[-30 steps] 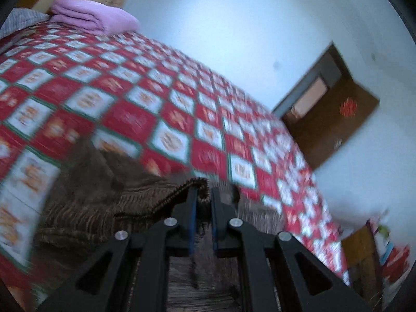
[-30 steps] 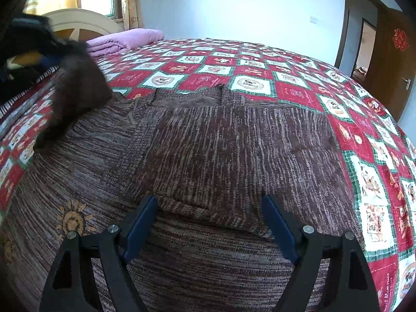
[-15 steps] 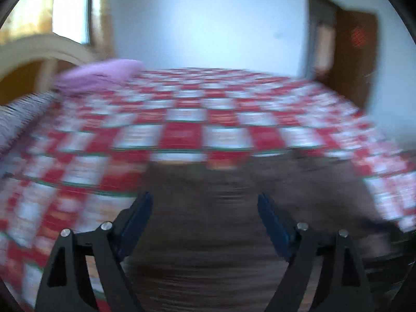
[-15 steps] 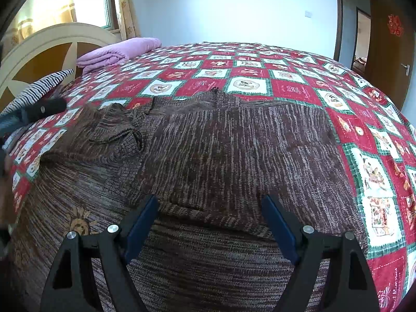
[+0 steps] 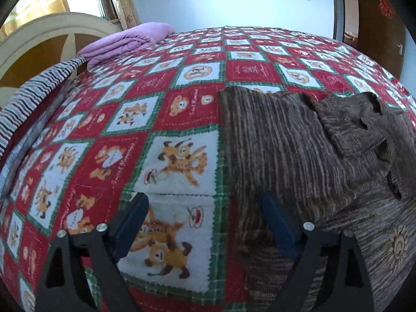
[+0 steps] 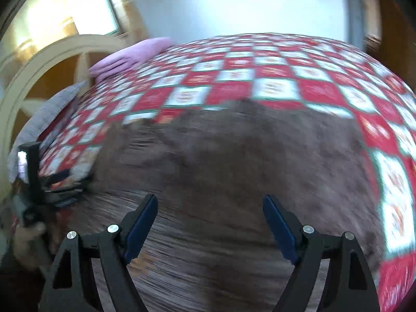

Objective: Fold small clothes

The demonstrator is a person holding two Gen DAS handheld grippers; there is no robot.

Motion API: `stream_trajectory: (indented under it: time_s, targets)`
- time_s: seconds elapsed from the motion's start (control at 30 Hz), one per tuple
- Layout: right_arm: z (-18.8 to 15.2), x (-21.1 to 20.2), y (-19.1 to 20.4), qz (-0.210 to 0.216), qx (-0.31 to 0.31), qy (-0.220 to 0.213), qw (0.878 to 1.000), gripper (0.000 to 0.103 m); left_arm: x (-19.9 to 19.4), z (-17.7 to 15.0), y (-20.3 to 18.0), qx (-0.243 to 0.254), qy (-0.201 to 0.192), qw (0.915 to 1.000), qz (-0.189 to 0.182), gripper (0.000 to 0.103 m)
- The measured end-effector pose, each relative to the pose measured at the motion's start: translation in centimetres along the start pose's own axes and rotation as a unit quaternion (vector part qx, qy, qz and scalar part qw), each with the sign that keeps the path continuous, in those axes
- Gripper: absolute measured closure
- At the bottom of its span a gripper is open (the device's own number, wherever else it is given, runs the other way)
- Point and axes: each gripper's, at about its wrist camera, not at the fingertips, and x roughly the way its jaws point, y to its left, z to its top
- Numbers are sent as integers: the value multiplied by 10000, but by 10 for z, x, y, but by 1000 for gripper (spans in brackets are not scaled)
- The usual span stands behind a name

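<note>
Left gripper [image 5: 205,223] had its jaws wide and opening further, nothing clamped between them: the blue-padded fingers [image 5: 132,221] hovered over the left edge of the brown striped knit sweater [image 5: 273,143], one finger above the red-and-white checked bear-print quilt [image 5: 130,135], the other above the knit. No visible pad contact with the fabric. Sweater lay spread flat on the bed, with its sleeve [image 5: 364,130] folded in across the body, cuff end bunched toward the right of the left-wrist view. A small sun motif [image 5: 397,244] showed on the knit near the lower right. Right gripper [image 6: 210,223] also stood wide apart and empty, hanging over the middle of the same sweater [image 6: 234,156]; that view was motion-blurred, so contact with the cloth cannot be told. The left gripper's body [image 6: 31,182] and the hand [image 6: 26,241] holding it appeared at the left edge of the right-wrist view, beside the sweater's edge. At the head of the bed: a folded lilac blanket [image 5: 124,41], a striped grey-and-white pillow [image 5: 33,93], and a cream arched headboard [image 5: 39,33].
</note>
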Motion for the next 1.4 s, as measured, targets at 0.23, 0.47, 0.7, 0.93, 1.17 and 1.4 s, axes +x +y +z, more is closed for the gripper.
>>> stream_trajectory:
  time_s: [0.23,0.47,0.7,0.93,1.17,1.4]
  targets:
    - [36,77,91,-257,-1367,471,9892,23,4,-1,10,-295,-41,9993,-203,5]
    - [64,99,55,-1495,-1122,360,9817,69,8,-3,17,-498,26,9979,-409,3]
    - [67,61,-34,-590,376,338,9970,67,7,-3,16,-516,14,9978,-413,2]
    - [25,69,-4,726,431,776,9934,67,7,-3,17,-533,3,9977,-425,2]
    - [22,67,20,548,-80,516,9971,94,7,-3,19,-573,-6,9973,-460,1]
    - [4,26,40,412,-540,416,9968,95,7,-3,20,-620,11,9970,-454,0]
